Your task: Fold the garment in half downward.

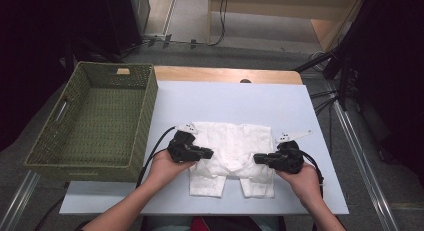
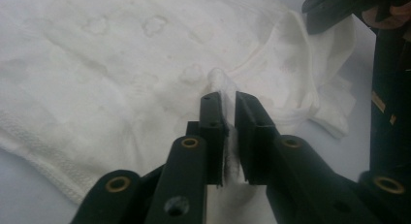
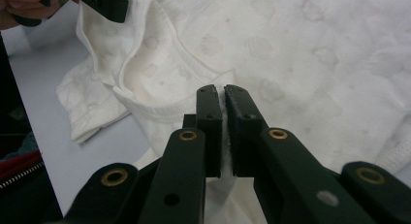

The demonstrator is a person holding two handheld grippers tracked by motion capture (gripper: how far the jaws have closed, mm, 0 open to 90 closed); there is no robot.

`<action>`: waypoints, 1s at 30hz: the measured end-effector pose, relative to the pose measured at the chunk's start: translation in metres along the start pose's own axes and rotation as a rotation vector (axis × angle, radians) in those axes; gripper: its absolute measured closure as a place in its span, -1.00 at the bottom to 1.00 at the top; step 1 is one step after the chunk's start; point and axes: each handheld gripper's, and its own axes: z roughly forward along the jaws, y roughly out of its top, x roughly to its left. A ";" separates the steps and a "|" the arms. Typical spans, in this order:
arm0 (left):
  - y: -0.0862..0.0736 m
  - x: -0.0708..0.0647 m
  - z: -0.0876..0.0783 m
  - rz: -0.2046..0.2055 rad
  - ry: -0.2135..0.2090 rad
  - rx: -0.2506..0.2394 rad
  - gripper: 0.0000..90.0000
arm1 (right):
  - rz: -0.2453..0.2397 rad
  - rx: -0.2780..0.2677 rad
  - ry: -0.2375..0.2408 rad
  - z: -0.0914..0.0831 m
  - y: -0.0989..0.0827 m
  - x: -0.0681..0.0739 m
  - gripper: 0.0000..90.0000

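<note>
Because the little white garment was so soft and light, I judged it would flop and fold when lifted, so pinching it at two sides near the edges was the best way to hold it. It looked like a small baby outfit, white with faint cloud or shell shapes, though the pattern was too pale for me to be sure. It lay flat on the pale blue table top, near the front. My left gripper had its jaws closed tight on a fold of the cloth, and I could see the white bit squeezed between them. My right gripper was pinching the cloth on the other side the same way. A green woven basket sat just beside the table top on the left.
</note>
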 end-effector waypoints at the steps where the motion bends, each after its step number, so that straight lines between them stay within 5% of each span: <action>1: 0.000 -0.001 0.000 0.001 -0.004 -0.002 0.91 | -0.011 -0.003 0.001 -0.001 0.000 0.001 0.84; 12: -0.005 -0.011 -0.012 0.025 -0.044 -0.016 0.93 | -0.065 -0.022 0.027 -0.011 -0.002 0.010 0.84; 30: -0.018 -0.033 -0.028 0.056 -0.074 -0.020 0.92 | -0.060 -0.010 0.056 -0.024 -0.022 0.025 0.81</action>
